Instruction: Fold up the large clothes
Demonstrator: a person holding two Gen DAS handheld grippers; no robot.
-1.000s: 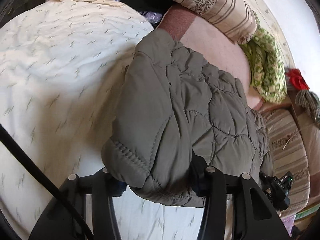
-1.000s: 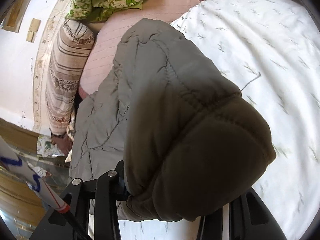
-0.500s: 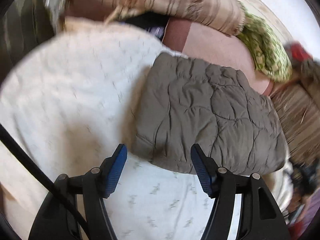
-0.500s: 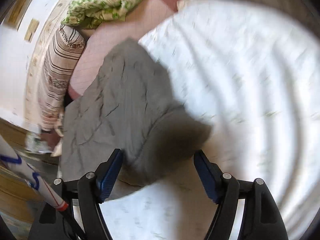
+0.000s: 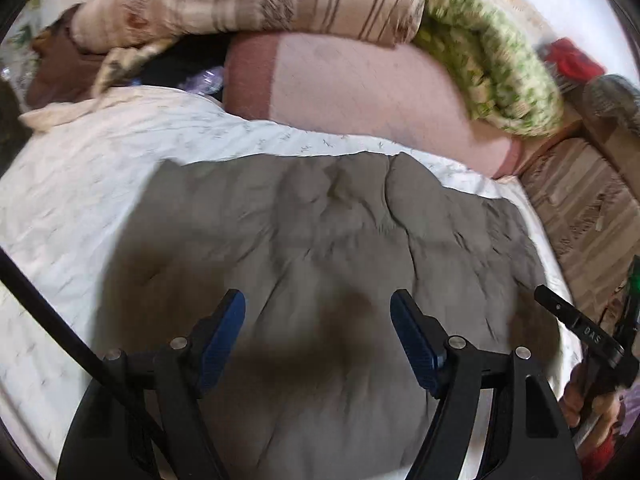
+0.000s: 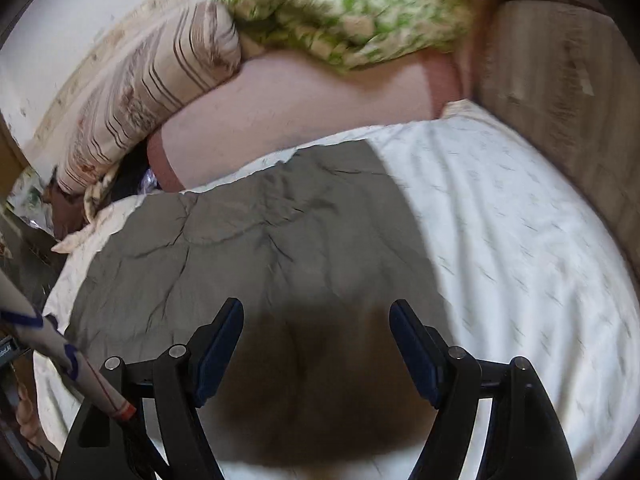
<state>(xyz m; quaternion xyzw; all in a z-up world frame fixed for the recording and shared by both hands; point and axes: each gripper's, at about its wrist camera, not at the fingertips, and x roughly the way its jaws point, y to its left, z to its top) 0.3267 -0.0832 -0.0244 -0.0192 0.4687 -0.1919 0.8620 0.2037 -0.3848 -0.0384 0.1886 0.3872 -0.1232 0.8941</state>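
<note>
Lying folded on the white bed sheet (image 5: 80,184), the grey quilted jacket (image 5: 320,240) is pinched by neither tool. Left tool (image 5: 318,340) is seen opening, right tool (image 6: 316,344) spread, both empty above the jacket. Its puffy layers could be sprung apart if left unpressed.

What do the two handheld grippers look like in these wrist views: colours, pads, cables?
Both are black two-finger tools. The left gripper has blue ribbed pads inside angular black fingers with silver pivot screws; a black cable crosses its left side. The right gripper matches: blue pads, the same silver screws.
</note>
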